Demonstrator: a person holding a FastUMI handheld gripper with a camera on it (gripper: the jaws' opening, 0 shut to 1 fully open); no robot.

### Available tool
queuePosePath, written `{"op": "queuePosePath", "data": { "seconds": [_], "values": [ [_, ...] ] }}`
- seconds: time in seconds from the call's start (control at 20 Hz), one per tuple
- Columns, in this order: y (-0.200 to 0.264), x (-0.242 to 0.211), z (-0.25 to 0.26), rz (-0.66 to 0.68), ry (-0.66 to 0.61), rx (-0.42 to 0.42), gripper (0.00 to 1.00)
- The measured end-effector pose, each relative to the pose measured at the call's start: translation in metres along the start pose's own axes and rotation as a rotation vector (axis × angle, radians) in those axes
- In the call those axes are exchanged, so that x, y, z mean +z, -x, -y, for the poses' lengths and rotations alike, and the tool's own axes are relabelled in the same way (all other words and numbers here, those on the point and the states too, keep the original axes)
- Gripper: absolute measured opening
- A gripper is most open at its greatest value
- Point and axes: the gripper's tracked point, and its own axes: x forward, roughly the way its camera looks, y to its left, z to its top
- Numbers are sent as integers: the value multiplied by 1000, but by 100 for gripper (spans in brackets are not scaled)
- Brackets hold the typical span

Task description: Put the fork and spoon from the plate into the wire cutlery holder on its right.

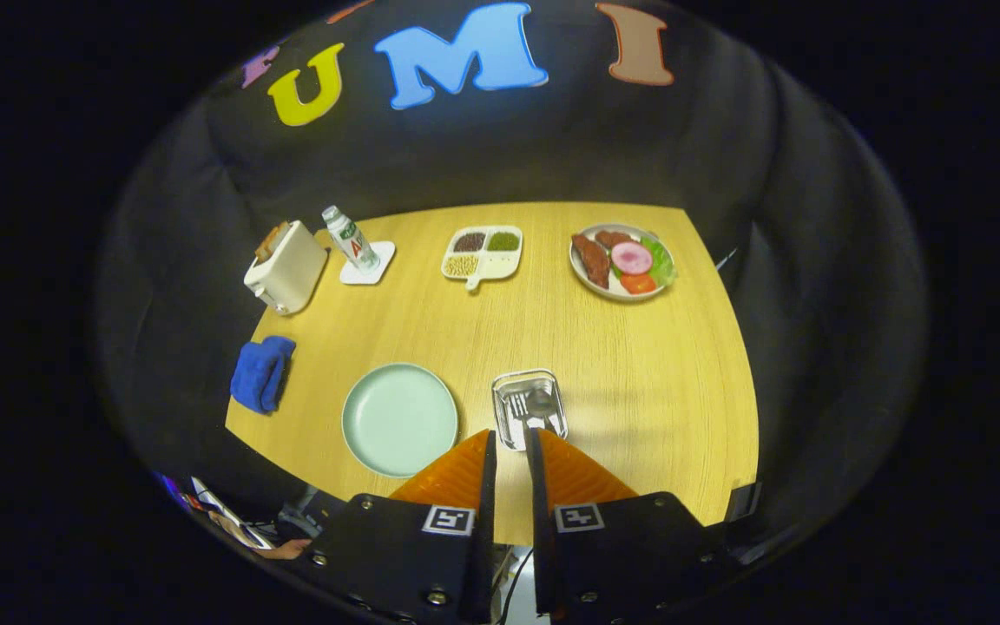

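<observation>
The pale green plate (400, 419) lies bare on the wooden table, just ahead of my fingers and to their left. To the plate's right stands the wire cutlery holder (529, 408), seen from above. The fork (518, 406) and the spoon (542, 403) rest inside it, side by side. My gripper (510, 432) hovers high over the table's near edge, its tips pointing at the holder's near rim. The fingers stand almost together with only a thin slit between them and hold nothing.
A folded blue cloth (262, 373) lies left of the plate. Along the far side stand a cream toaster (286, 267), a tilted bottle (351, 239) on a white coaster, a divided dish of beans (483, 253) and a plate of food (623, 261).
</observation>
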Motion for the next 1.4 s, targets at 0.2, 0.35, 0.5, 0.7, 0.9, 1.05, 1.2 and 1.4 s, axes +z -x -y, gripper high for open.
{"op": "queuePosePath", "data": {
  "seconds": [0.2, 0.35, 0.5, 0.7, 0.9, 1.05, 1.2, 1.4],
  "values": [
    [41, 23, -49, 355, 36, -1, 19],
    [74, 28, -80, 530, 66, -2, 19],
    [99, 25, -95, 637, 47, -14, 19],
    [111, 18, -111, 714, 71, -46, 58],
    [113, 5, -113, 763, 66, -88, 83],
    [105, 6, -125, 802, 89, -71, 92],
    [107, 12, -133, 854, 100, -75, 98],
    [92, 0, -137, 829, 45, -101, 98]
  ]
}}
